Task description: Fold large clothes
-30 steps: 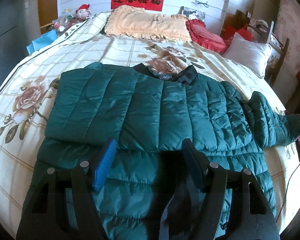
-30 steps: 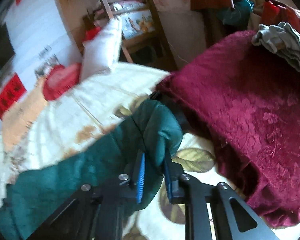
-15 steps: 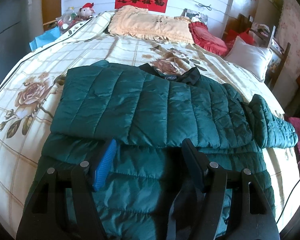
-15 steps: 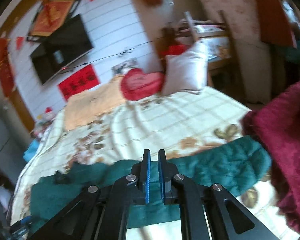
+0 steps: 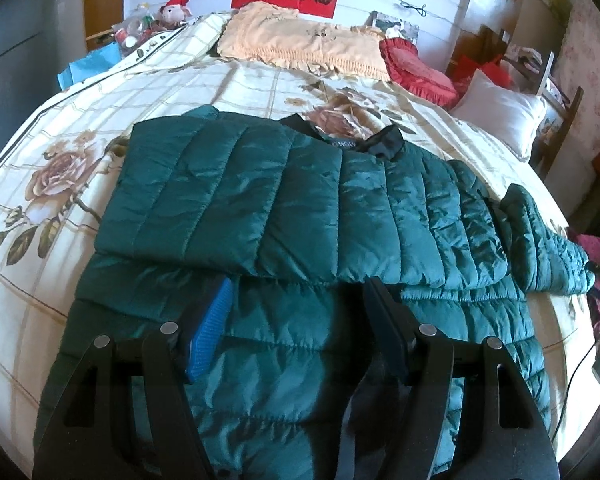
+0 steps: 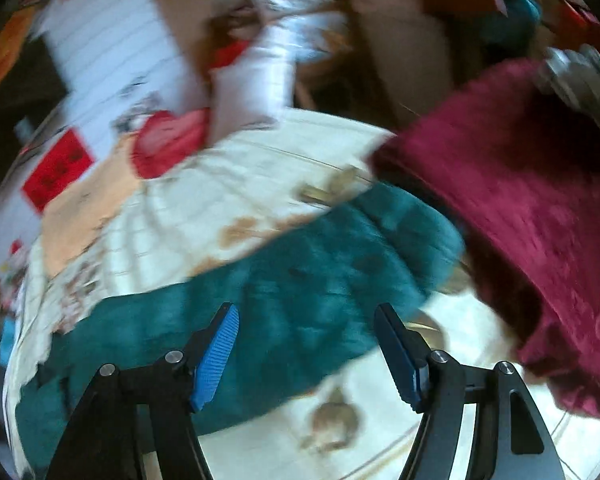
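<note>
Right wrist view: the right gripper (image 6: 306, 344), shut half a second ago, is now seen with jaws spread wide and nothing between them; the picture is blurred.
Sleeve: the quilted teal sleeve (image 6: 340, 264) is seen lying flat beyond the blue-padded fingertips (image 6: 216, 356), its cuff beside a crumpled maroon velvet cloth (image 6: 520, 208).
Left wrist view: the left gripper (image 5: 298, 320) is held wide apart as before, hovering over the hem, gripping nothing.
Jacket: the teal quilted puffer jacket (image 5: 300, 208) is spread on the floral cream bedspread (image 5: 60, 168), one sleeve folded across the chest.
</note>
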`<state>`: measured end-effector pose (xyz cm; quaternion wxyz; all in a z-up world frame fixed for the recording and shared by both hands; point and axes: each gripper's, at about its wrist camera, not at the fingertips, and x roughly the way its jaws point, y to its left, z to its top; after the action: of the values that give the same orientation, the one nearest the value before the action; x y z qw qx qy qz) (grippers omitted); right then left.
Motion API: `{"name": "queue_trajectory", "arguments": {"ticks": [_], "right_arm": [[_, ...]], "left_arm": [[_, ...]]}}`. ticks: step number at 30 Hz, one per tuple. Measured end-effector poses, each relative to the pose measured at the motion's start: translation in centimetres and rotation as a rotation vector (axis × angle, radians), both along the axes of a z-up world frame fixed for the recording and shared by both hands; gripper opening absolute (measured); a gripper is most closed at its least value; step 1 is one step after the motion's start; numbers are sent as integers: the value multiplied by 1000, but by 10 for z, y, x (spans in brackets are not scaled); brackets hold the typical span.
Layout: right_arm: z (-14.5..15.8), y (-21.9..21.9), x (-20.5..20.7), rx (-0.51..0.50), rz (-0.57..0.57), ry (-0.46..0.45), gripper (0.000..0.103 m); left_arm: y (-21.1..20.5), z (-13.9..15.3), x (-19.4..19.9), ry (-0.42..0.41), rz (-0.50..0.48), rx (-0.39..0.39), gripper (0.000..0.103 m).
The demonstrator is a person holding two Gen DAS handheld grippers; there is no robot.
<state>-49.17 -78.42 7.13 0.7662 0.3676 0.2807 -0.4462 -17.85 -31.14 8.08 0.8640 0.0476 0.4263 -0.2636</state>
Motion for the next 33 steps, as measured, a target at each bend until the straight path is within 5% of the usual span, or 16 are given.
{"name": "queue_trajectory", "arguments": {"ticks": [4,12,17,20,26,33], "right_arm": [[-29,-28,-19,53,-104,26,68],[-31,-55,-4,1,-119,7,68],[-31,-63,3,-10,-122,33,23],[-27,-64,-3,9,-115,-13,11],[1,-53,-25,17,-56,-228,9],[38,-23,-17,1,61,-319,8]], "left_arm": [[-6,-5,0,12,-7,13,68],[-10,-12,2,26,-11,32,68],[-9,-13,0,23,-19,44,68],[-8,-13,0,25,-16,36,68],[-6,-9,-3,26,-24,18,68],[-1,-1,-6,20,-28,-5,68]]}}
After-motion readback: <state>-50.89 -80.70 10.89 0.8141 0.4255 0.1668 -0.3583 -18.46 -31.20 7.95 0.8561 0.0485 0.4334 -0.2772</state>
